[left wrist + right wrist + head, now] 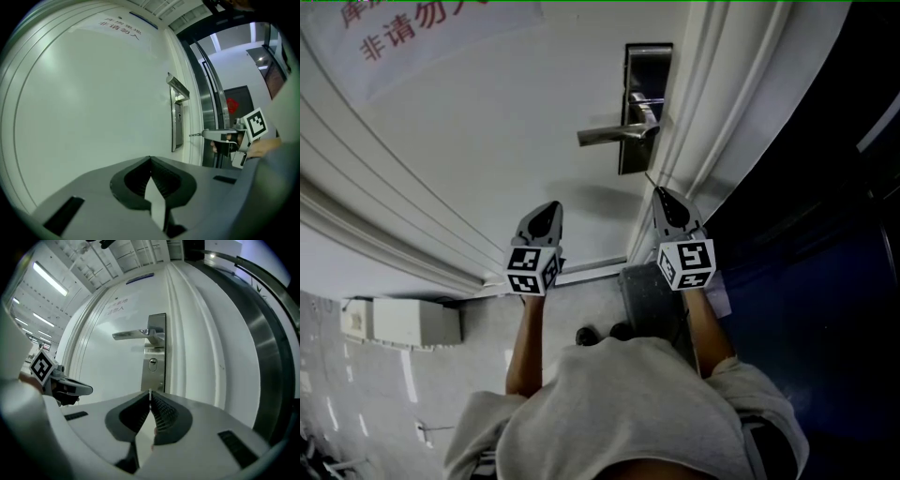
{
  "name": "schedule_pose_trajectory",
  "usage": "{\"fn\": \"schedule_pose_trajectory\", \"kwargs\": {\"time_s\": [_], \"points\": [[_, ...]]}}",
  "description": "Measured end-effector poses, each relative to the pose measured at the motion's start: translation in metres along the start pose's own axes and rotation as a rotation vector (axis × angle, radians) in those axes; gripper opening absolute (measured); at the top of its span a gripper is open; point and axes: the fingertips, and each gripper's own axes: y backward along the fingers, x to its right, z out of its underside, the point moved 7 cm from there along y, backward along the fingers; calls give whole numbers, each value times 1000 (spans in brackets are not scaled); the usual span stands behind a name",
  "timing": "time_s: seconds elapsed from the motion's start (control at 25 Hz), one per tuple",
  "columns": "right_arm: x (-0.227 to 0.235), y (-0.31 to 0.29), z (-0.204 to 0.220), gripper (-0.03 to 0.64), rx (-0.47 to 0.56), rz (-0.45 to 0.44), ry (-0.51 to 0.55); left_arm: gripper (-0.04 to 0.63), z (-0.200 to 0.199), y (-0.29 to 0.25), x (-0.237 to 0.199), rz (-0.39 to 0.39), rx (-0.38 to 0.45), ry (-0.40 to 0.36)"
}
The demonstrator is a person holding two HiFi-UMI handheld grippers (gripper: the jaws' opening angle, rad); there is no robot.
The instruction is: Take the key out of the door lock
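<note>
Our left gripper has its ribbed dark jaws pressed together on nothing, facing the smooth white door. Ahead of our right gripper stands the brushed-metal lock plate, its keyhole bare. These jaws pinch the thin metal key, clear of the lock.

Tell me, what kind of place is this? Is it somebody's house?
Probably not a house; it looks like an office or public building's hallway. There is a plain white door with a metal lever handle, a printed notice stuck on it, and long strip lights on a panelled ceiling.
</note>
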Motion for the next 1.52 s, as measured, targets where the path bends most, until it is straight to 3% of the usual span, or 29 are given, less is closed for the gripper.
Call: {"fn": "schedule_pose_trajectory", "kwargs": {"time_s": [0.8, 1.52], "points": [[-67, -41, -6, 31, 37, -185, 9, 17, 6, 59, -42, -168, 17, 29], [-77, -45, -9, 31, 41, -194, 22, 17, 4, 53, -43, -156, 25, 33]]}}
